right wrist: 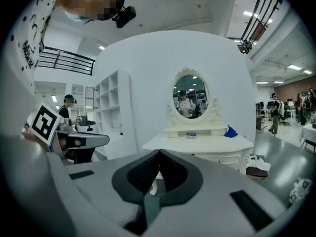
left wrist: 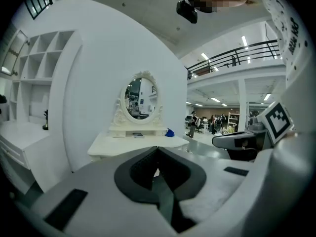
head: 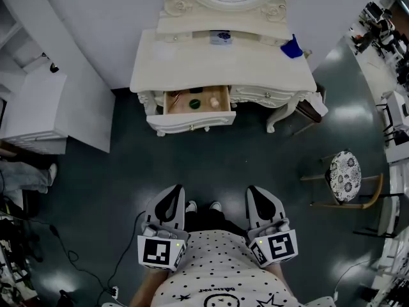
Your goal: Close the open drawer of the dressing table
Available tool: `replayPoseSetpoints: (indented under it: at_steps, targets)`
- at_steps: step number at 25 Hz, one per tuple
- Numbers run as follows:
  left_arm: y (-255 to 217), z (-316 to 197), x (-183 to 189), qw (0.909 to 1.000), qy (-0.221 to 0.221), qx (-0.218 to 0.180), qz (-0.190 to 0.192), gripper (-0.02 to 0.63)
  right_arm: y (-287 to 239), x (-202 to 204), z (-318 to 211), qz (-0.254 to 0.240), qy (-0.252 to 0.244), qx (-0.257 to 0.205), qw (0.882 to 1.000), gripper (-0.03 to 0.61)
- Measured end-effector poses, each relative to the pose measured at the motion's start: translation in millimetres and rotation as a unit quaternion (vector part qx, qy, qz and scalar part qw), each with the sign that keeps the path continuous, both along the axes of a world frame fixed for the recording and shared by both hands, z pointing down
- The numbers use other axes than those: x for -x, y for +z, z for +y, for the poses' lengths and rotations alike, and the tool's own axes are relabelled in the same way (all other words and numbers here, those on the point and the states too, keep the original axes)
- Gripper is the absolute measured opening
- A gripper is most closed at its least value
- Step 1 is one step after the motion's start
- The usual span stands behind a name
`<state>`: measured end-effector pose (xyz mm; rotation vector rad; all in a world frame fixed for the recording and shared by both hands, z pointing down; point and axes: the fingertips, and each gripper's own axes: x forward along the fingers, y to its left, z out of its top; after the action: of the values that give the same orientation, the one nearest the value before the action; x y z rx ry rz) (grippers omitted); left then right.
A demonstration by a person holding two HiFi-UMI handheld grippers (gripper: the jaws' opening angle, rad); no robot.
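i kept left hand-held gripper (head: 174, 190) and right hand-held gripper (head: 254, 190) closed, empty, well short of the open cream wooden drawer (head: 198, 110); an off-centre push risked jamming it.

The person wears a white top (head: 220, 267) scattered with small black dots and stars, dark trousers (head: 204, 220) and pale shoes (head: 191, 206), with a small black camera (left wrist: 186, 11) mounted up at the head. The left gripper (head: 172, 192) and right gripper (head: 255, 192) are matching pale grey shells, each tapering to a rounded point around a black, teardrop-shaped inner lining. Each carries at its rear a white cube (head: 160, 251) printed with black square markers, and a tiny green light (head: 167, 233) glows just above it.
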<state>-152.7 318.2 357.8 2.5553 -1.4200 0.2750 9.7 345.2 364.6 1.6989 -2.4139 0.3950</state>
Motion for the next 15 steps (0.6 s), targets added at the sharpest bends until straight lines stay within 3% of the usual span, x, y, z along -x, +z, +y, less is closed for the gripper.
replayPoseSetpoints:
  at_steps: [15]
  targets:
    - [-1.6, 4.5, -27.3, 0.9998, -0.007, -0.021, 0.001, 0.012, 5.1, -33.1, 25.8, 0.007, -0.009, -0.014, 1.000, 0.009]
